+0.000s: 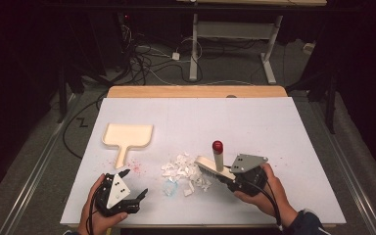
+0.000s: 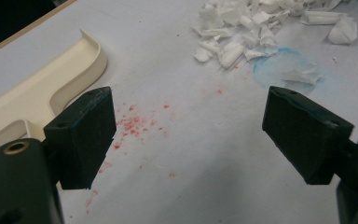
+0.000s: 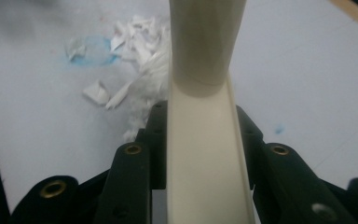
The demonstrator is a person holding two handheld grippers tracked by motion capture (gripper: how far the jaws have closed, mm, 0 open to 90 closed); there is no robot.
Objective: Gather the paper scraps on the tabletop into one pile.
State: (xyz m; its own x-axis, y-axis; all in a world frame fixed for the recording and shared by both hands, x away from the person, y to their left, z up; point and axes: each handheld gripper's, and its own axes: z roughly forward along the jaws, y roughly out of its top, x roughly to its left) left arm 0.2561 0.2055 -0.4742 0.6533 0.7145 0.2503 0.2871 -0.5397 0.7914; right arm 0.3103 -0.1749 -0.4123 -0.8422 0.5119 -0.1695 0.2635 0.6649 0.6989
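Note:
A cream dustpan point(image 1: 127, 135) lies flat at the table's left, its handle pointing toward me; its rim point(image 2: 42, 88) is just left of my left jaws. A heap of white paper scraps point(image 1: 183, 171) point(image 2: 247, 32) point(image 3: 140, 51) sits at the front middle. My right gripper point(image 1: 231, 178) point(image 3: 200, 140) is shut on the cream body of a hand brush point(image 1: 215, 164) point(image 3: 205, 116), whose red-capped handle point(image 1: 218, 146) stands up; the bristles rest at the heap's right edge. My left gripper point(image 1: 135, 182) point(image 2: 186, 130) is open over bare sheet at the front left, nothing between its jaws.
Red specks point(image 1: 136, 168) point(image 2: 135, 123) and a blue smear point(image 1: 171, 188) point(image 2: 284, 65) point(image 3: 91, 51) mark the white sheet point(image 1: 254, 127). A wooden strip point(image 1: 196, 91) edges the far side. Beyond it stand desk legs point(image 1: 194, 49) and loose cables on the floor.

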